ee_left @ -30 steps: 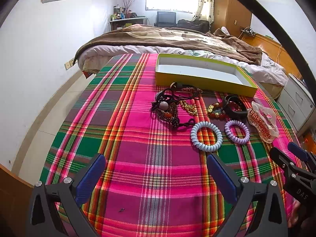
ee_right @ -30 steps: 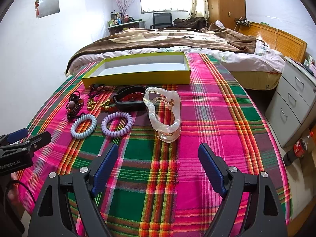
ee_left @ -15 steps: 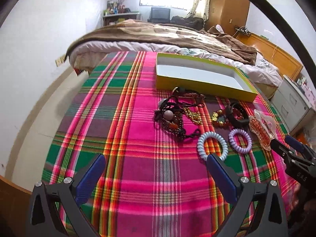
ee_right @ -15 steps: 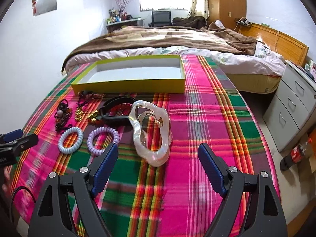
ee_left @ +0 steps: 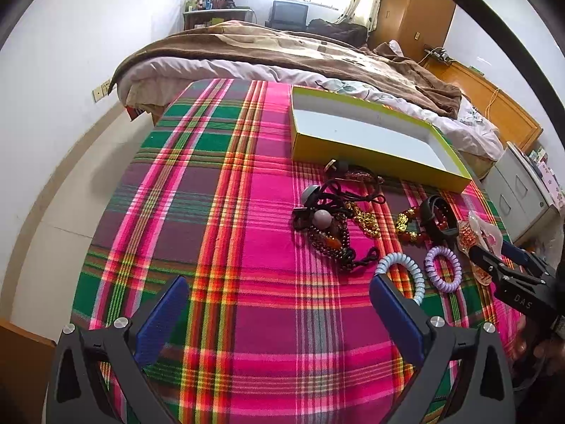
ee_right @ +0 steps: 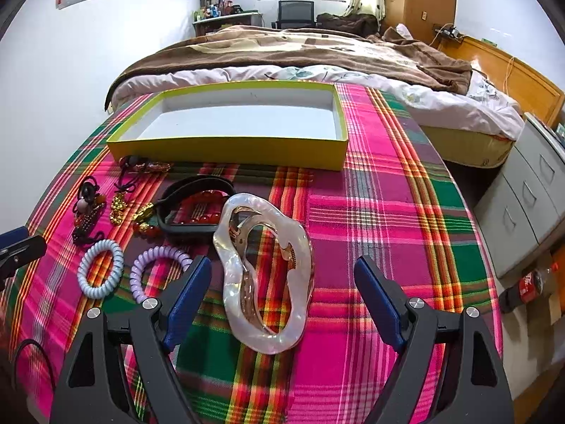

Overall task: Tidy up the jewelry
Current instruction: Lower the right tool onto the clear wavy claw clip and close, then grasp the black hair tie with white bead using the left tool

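Note:
Jewelry lies on a pink and green plaid tablecloth point(ee_right: 381, 212). A pearly hair claw point(ee_right: 233, 272) lies flat between the spread fingers of my right gripper point(ee_right: 282, 275), which is open and not touching it. Left of it are a purple coil tie point(ee_right: 155, 268), a blue coil tie point(ee_right: 100, 268), a black band with red beads point(ee_right: 196, 205) and gold beads point(ee_right: 118, 205). An empty yellow-green box point(ee_right: 226, 155) stands behind them. My left gripper point(ee_left: 279, 300) is open over bare cloth, and its right finger overlaps the blue coil tie point(ee_left: 400, 268). A tangle of dark beads point(ee_left: 325, 226) lies ahead of it.
A bed with a brown blanket point(ee_right: 300, 53) stands behind the table. A grey drawer cabinet point(ee_right: 529, 205) and a cola bottle point(ee_right: 526, 286) on the floor are at the right. The table's left edge drops to the floor beside a white wall point(ee_left: 53, 88).
My right gripper has come forward, so the hair claw now lies between its fingers. My left gripper has shifted left and closer to the cloth. Both stay open.

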Demonstrator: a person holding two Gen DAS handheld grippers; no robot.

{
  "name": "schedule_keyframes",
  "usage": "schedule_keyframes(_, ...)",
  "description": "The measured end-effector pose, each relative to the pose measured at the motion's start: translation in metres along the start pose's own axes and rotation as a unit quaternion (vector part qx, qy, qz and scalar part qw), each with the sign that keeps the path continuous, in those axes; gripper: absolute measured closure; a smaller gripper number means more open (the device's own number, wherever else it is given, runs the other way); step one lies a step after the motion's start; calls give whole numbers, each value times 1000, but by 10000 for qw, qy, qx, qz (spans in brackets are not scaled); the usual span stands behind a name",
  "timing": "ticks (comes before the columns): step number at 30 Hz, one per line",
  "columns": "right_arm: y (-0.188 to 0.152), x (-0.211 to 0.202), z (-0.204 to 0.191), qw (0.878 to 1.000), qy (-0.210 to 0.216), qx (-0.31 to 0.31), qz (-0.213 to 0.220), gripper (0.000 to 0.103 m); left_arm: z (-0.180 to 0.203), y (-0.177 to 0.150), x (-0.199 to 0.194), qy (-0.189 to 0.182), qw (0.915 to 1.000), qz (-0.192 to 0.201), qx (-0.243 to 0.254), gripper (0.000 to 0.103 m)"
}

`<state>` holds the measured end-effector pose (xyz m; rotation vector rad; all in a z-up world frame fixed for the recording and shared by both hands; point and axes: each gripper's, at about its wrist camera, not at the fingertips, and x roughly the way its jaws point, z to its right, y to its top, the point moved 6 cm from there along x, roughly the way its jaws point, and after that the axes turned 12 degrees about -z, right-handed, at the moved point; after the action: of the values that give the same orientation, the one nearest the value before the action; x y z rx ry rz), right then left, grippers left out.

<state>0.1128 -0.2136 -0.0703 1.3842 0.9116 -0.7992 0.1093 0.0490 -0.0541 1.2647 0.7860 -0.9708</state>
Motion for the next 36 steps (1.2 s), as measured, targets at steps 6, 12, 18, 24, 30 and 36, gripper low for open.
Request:
schedule_keyframes(6, 2, 0, 3, 10000, 33, 42, 33, 55, 7, 11, 7, -230, 9997, -55, -17, 0)
schedule_keyframes(12, 2, -3, 8, 9998, 63, 147, 92, 57, 15, 17, 15, -238, 9996, -151, 12, 5)
schedule_keyframes(18, 0, -9, 21, 9993, 98, 313, 178, 57, 15, 25, 24, -272, 9993, -221, -152, 14)
schedule_keyframes(24, 1, -16, 31, 9985, 117, 459, 277, 57, 7, 45, 24, -144, 9996, -133, -201, 19)
schedule_keyframes(30, 3, -17, 32, 9983, 168, 485, 281, 57, 5, 64, 36, -102, 9996, -214, -126, 35)
schedule_keyframes(36, 3, -14, 32, 9983, 165, 500, 235, 57, 14, 68, 47, -219, 9992, -321, 23, 49)
